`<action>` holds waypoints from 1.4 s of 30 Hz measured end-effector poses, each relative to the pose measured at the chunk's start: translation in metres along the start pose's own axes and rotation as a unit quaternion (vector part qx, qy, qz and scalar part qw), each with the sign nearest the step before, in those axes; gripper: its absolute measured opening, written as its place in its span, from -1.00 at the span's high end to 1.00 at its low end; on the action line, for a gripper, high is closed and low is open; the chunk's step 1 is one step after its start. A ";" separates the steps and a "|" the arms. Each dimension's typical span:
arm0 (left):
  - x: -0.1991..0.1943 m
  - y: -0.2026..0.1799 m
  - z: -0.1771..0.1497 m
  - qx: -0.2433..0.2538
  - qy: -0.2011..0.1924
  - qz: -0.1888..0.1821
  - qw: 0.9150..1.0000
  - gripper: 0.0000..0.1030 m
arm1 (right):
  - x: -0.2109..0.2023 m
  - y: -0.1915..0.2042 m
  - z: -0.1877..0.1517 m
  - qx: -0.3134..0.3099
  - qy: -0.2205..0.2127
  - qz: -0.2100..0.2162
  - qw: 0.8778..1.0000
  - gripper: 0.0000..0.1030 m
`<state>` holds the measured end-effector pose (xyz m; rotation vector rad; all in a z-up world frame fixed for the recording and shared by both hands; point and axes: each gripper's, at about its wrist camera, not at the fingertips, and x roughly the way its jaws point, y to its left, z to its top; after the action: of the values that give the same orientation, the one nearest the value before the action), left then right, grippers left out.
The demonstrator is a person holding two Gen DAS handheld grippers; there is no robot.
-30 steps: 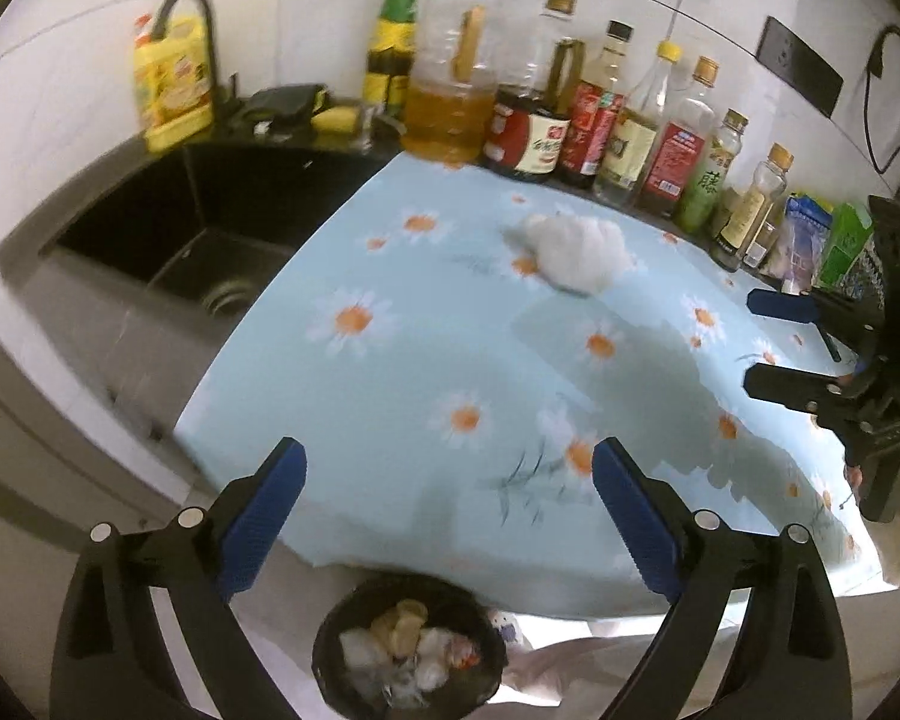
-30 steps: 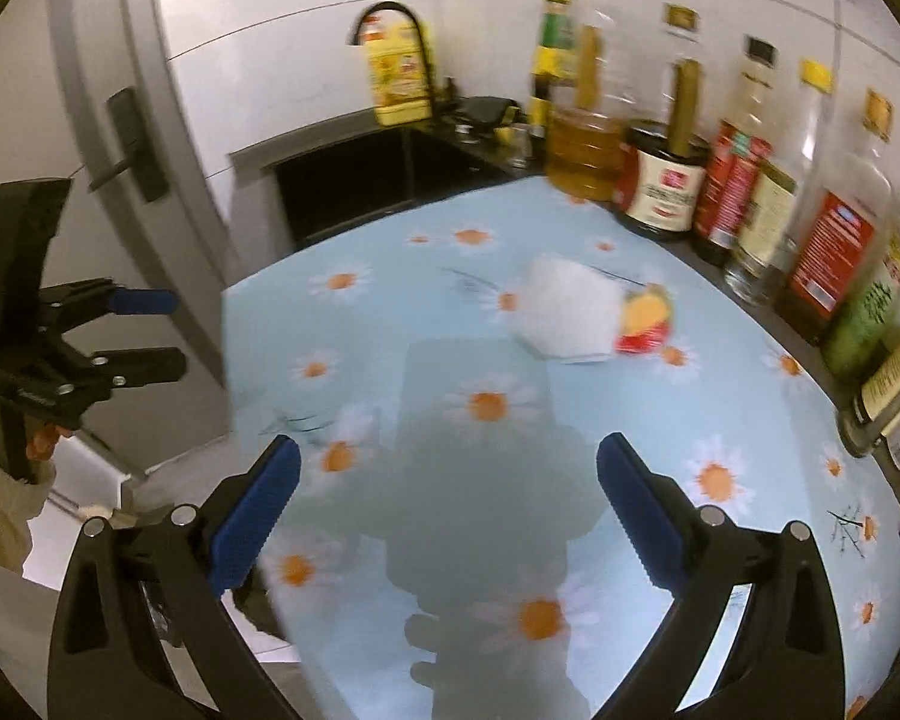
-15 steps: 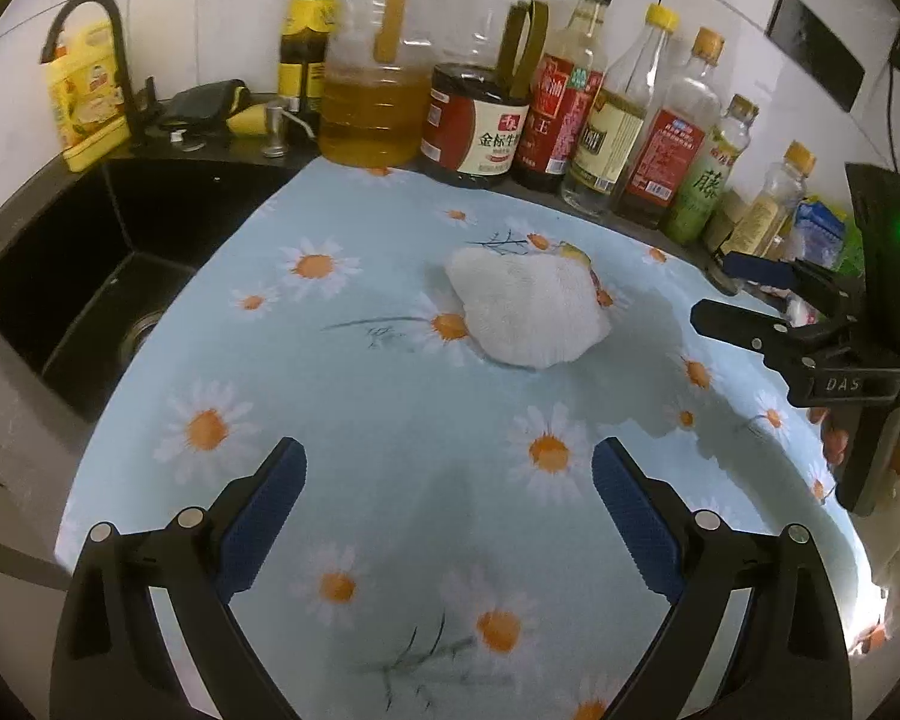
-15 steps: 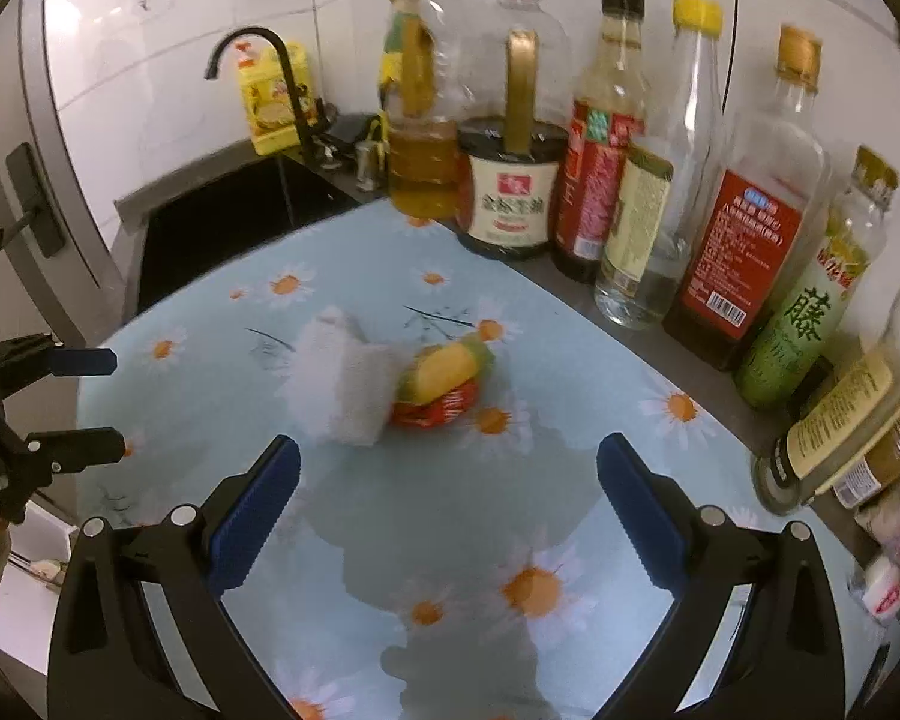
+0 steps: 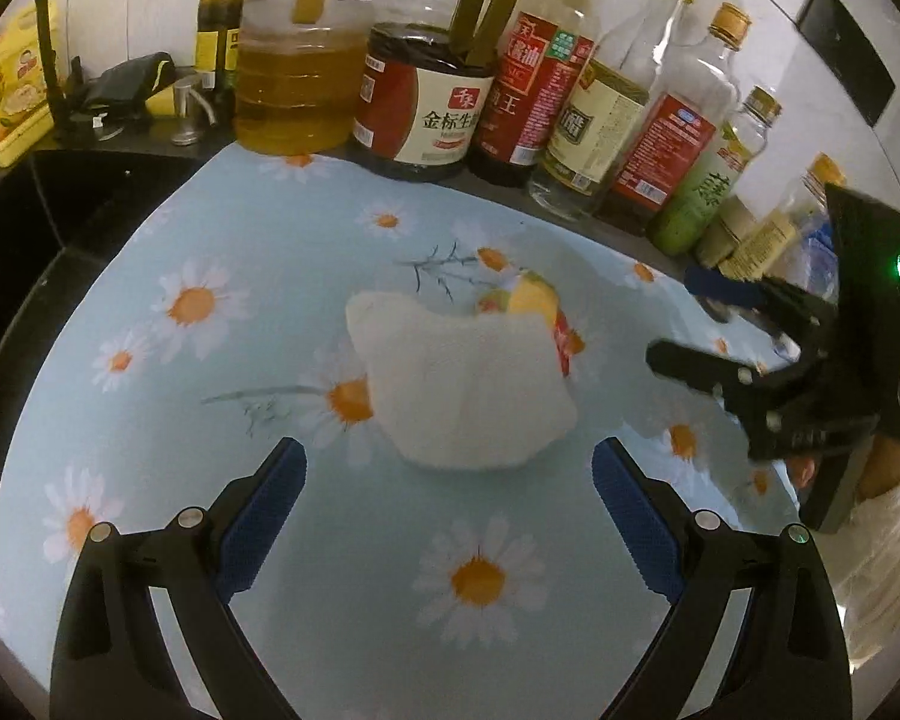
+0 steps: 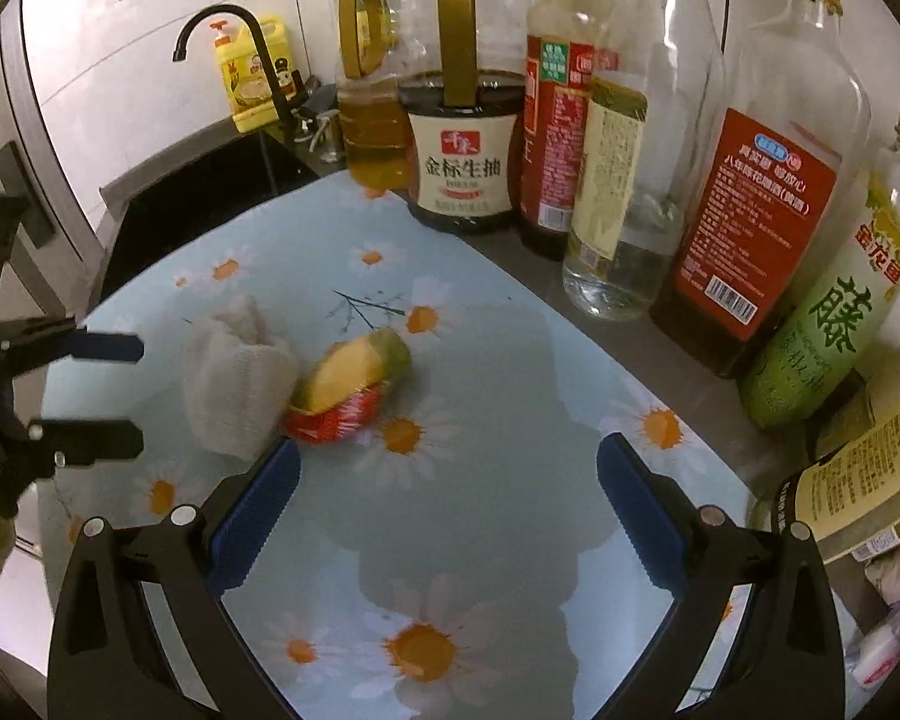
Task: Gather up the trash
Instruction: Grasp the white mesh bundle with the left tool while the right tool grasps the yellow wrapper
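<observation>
A crumpled white paper towel lies on the daisy-print cloth, just ahead of my left gripper, which is open with nothing between its fingers. Behind the towel, touching it, lies a yellow, green and red snack wrapper. In the right wrist view the wrapper sits just beyond the left finger of my open right gripper, with the paper towel to its left. Each gripper also shows in the other's view: the right gripper open at the right, the left gripper open at the left.
A row of oil, soy sauce and vinegar bottles stands along the back of the counter, close behind the wrapper. A black sink with a black faucet and a yellow dish soap bottle lies at the far left.
Both grippers have moved forward over the cloth toward the paper towel and wrapper, which now look much larger. The black trash bin below the counter edge has dropped out of the left wrist view.
</observation>
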<state>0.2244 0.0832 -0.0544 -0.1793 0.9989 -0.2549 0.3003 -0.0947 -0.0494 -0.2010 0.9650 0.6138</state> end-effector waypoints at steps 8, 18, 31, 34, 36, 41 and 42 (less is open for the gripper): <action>0.029 -0.001 0.022 -0.016 0.012 0.002 1.000 -0.81 | 0.011 -0.013 -0.006 0.005 0.007 0.004 1.000 -0.91; 0.022 0.003 0.024 -0.009 0.022 -0.014 1.000 0.29 | 0.017 -0.011 0.000 0.014 0.008 0.030 0.999 -0.90; -0.010 0.024 -0.003 -0.001 0.023 0.044 0.999 0.28 | 0.059 0.021 0.029 0.001 0.039 0.065 0.997 -0.87; -0.017 0.033 -0.009 -0.013 0.020 0.048 0.999 0.28 | 0.070 0.026 0.032 -0.008 0.047 0.055 0.997 -0.84; -0.021 0.037 -0.012 -0.016 0.015 0.054 0.998 0.28 | 0.073 0.031 0.034 -0.017 0.047 0.041 0.998 -0.82; -0.030 0.043 -0.023 -0.024 0.010 0.060 0.998 0.28 | 0.075 0.037 0.036 -0.040 0.040 0.008 0.998 -0.22; -0.031 0.044 -0.024 -0.025 0.009 0.060 0.998 0.28 | 0.074 0.038 0.036 -0.042 0.037 0.009 0.998 -0.07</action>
<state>0.1933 0.1336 -0.0535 -0.1622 1.0312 -0.1219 0.3353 -0.0193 -0.0851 -0.2913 1.0152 0.6669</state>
